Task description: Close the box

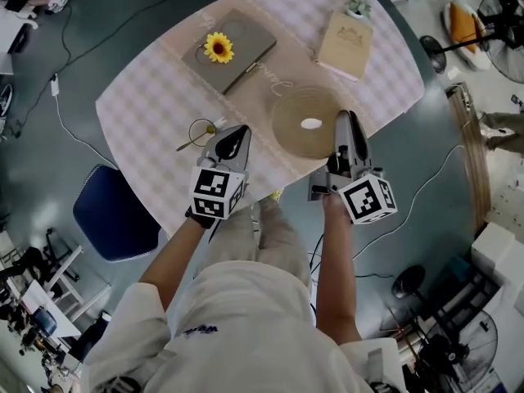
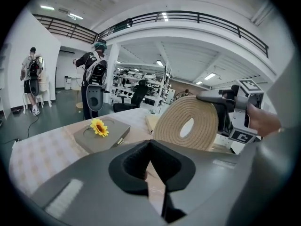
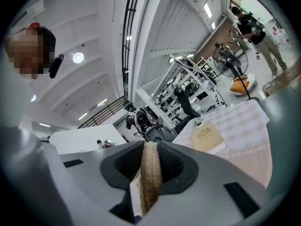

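Right claw clamped on rim of woven disc, perhaps a lid, over checked worktop, left claw closed, empty

Both bare forearms reach forward from white short sleeves, each hand gripping a tool from behind. The left claw points ahead and downward over the surface; in the left gripper view its jaws meet at the tips with nothing between them. The right claw lies nearly level, parallel to the left and well apart from it. In the right gripper view its jaws press on the rim of a woven disc, held edge-on between the pads.
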Action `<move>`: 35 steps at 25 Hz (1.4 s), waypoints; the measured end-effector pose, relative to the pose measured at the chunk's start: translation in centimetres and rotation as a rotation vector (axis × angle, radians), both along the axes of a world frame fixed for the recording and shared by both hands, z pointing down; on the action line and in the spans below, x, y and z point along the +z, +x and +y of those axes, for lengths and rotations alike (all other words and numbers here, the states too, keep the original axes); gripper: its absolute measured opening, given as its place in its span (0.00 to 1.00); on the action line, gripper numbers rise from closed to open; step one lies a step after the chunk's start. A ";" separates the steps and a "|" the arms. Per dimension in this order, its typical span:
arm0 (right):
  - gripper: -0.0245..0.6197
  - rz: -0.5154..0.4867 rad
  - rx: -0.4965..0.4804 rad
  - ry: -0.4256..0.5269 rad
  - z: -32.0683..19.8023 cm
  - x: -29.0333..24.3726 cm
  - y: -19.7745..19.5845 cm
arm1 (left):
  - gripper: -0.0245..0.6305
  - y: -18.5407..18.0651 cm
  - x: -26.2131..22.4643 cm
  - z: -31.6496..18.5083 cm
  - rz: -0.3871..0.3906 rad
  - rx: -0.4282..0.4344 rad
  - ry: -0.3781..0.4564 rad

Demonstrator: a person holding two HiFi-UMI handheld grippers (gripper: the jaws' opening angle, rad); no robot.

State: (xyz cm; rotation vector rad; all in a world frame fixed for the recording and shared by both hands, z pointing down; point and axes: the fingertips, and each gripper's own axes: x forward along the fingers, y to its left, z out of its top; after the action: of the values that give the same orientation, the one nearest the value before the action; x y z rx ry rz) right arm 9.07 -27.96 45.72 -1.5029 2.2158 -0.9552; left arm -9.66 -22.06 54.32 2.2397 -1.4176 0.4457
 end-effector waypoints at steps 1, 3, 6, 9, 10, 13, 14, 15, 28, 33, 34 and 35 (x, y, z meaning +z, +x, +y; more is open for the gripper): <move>0.18 -0.008 0.010 0.000 -0.3 0.4 -0.1 | 0.04 0.2 0.5 -0.1 -0.004 0.002 -0.011; 0.18 -0.023 0.031 -0.004 -0.9 1.3 -0.2 | 0.04 0.6 1.5 -0.2 0.000 0.008 -0.029; 0.18 -0.037 0.057 -0.011 -1.7 2.6 0.0 | 0.04 1.2 3.0 -0.6 0.003 0.021 -0.050; 0.18 -0.034 0.085 0.008 -2.5 3.1 0.6 | 0.04 1.6 4.3 -1.2 0.011 0.026 -0.072; 0.18 -0.045 0.103 0.011 -2.6 3.3 1.0 | 0.04 1.8 4.7 -1.4 0.020 0.025 -0.079; 0.18 -0.099 0.146 -0.003 -2.8 4.2 1.8 | 0.04 2.2 5.8 -1.7 0.035 0.023 -0.094; 0.18 -0.116 0.153 -0.009 -2.7 4.5 1.9 | 0.04 2.3 6.1 -1.8 0.036 0.025 -0.097; 0.18 -0.131 0.158 -0.012 -2.7 4.7 1.9 | 0.04 2.5 6.3 -1.9 0.035 0.027 -0.099; 0.18 -0.165 0.218 -0.061 -2.1 8.1 3.3 | 0.04 4.3 9.3 -3.0 0.012 0.061 -0.132; 0.18 -0.143 0.209 -0.073 -2.0 8.5 3.6 | 0.04 4.8 10.1 -3.2 -0.005 0.079 -0.150; 0.18 -0.140 0.209 -0.078 -2.0 8.6 3.6 | 0.04 4.9 10.1 -3.3 -0.006 0.081 -0.152; 0.18 -0.134 0.209 -0.083 -2.0 8.7 3.7 | 0.04 5.0 10.2 -3.4 -0.006 0.082 -0.155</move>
State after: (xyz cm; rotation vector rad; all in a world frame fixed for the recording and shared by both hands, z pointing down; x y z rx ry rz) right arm 12.76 -29.96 54.39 -1.6184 1.9056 -1.0569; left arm -4.69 -25.41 64.55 2.1787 -1.2525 0.5699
